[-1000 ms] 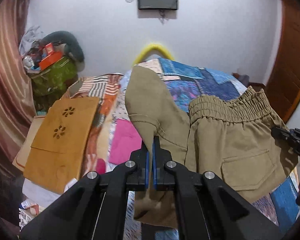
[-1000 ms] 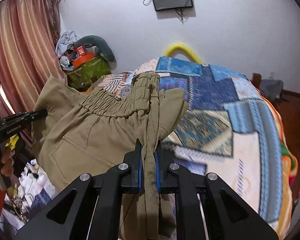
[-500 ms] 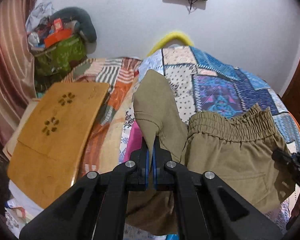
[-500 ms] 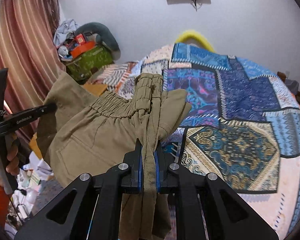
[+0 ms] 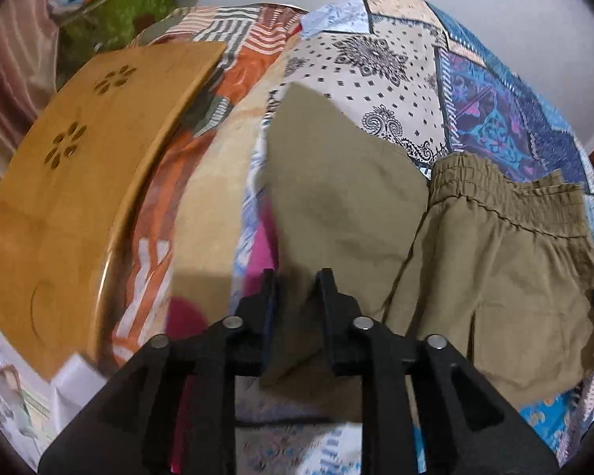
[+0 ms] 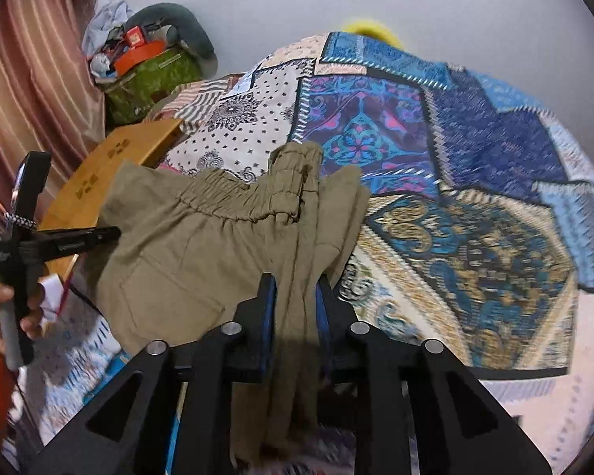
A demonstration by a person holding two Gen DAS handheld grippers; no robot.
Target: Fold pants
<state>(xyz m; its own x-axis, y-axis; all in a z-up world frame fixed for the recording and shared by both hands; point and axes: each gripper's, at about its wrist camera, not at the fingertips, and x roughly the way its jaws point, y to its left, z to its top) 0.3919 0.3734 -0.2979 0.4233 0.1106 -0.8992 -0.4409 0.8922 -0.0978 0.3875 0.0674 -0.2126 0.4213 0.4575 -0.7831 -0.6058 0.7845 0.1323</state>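
Note:
The khaki pants (image 5: 495,261) lie folded on the patchwork bedspread (image 5: 396,63), elastic waistband toward the far side. In the left wrist view my left gripper (image 5: 295,289) has its jaws parted, with the pants' left fold lying loose between them. In the right wrist view my right gripper (image 6: 295,293) also stands parted around the bunched right edge of the pants (image 6: 217,245). The left gripper (image 6: 113,232) shows at the left there, in a hand.
A wooden lap tray (image 5: 71,182) lies on the bed's left side. A green bag (image 6: 150,79) piled with clutter stands by the curtain (image 6: 23,91). The bedspread (image 6: 475,206) stretches to the right of the pants.
Both grippers have opened and let go of the pants. Both have dropped lower toward the bed, and the pants have settled onto the bedspread.

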